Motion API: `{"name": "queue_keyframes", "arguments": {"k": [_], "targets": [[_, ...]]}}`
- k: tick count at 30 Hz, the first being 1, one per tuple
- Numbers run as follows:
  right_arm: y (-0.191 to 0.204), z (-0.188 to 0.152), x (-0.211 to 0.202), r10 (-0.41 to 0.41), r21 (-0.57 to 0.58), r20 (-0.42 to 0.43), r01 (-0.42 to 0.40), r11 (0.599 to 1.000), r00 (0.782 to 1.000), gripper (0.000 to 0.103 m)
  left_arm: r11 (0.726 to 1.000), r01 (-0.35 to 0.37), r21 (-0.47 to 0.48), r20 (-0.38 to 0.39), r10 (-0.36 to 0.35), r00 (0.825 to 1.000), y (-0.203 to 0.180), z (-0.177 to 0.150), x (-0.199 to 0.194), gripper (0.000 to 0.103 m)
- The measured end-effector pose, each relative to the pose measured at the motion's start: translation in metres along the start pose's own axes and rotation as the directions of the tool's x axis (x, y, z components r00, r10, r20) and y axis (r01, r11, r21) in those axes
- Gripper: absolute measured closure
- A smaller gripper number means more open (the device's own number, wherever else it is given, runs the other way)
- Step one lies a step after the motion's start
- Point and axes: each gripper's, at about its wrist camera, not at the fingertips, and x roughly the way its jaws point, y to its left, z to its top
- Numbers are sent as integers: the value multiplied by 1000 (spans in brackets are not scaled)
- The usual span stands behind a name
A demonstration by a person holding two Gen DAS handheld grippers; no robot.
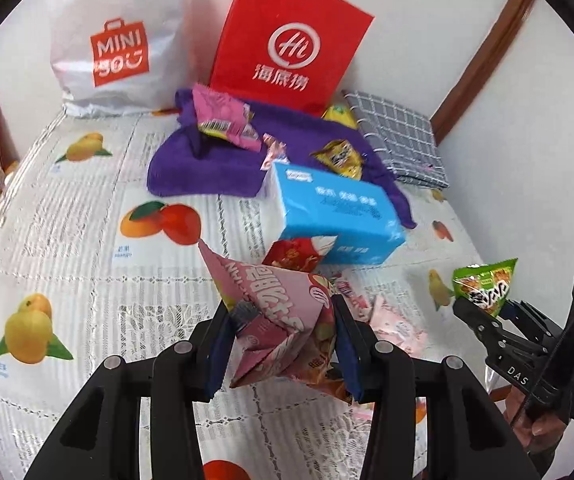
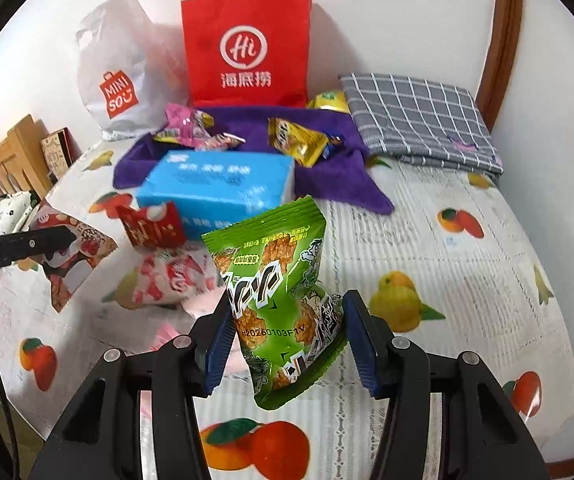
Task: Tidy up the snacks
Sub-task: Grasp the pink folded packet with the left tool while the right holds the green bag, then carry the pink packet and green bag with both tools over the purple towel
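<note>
A: What is the biggest thing here?

B: The counter (image 2: 467, 264), covered with a white cloth printed with fruit. At its far edge, against the wall, stand a white MINISO bag (image 1: 115, 40) and beside it a red paper bag (image 1: 287, 40) with white handles.

A: And in front of the bags?

B: A purple towel (image 1: 203, 160) lies there, rumpled. To its right is a folded grey checked cloth (image 2: 419, 120). A blue tissue pack (image 1: 335, 208) lies on the near edge of the towel.

A: Where are the snacks?

B: Some are on the towel: a pink packet (image 1: 223, 120) at the left and a yellow packet (image 2: 299, 140) more to the right. Another yellow one (image 2: 331, 100) peeks out by the red bag. In front of the tissue pack a small red packet (image 2: 151, 228) lies, touching it, and a pink-and-white packet (image 2: 175, 276) is just beside it on the cloth.

A: What does the left hand-held gripper (image 1: 283, 344) do?

B: Its 2 blue pads press on a crumpled pink snack bag (image 1: 279, 320), which is lifted clear of the cloth. The jaws are narrow, squeezing the bag.

A: And the right hand-held gripper (image 2: 287, 344)?

B: It has hold of a green snack bag (image 2: 279, 296), pinched at the lower part, also above the cloth. The bag stands tilted. The jaws are partly closed around it.
</note>
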Motion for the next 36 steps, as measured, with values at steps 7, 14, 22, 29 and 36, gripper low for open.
{"name": "queue_keyframes", "arguments": {"k": [7, 14, 22, 29, 36], "targets": [[10, 19, -14, 22, 17, 26, -23, 1000, 999, 51, 1000, 10, 23, 19, -10, 1000, -10, 13, -11, 59], [7, 40, -19, 52, 51, 49, -55, 997, 997, 51, 999, 9, 47, 32, -11, 999, -20, 33, -14, 59], [4, 66, -12, 75, 55, 67, -79, 995, 995, 51, 998, 13, 60, 38, -16, 999, -31, 61, -9, 59], [-6, 89, 4, 77, 57, 68, -81, 995, 995, 51, 998, -1, 68, 36, -2, 999, -35, 85, 1, 59], [-13, 111, 28, 78, 58, 60, -82, 995, 995, 51, 997, -8, 74, 25, 6, 1000, -38, 107, 16, 59]]}}
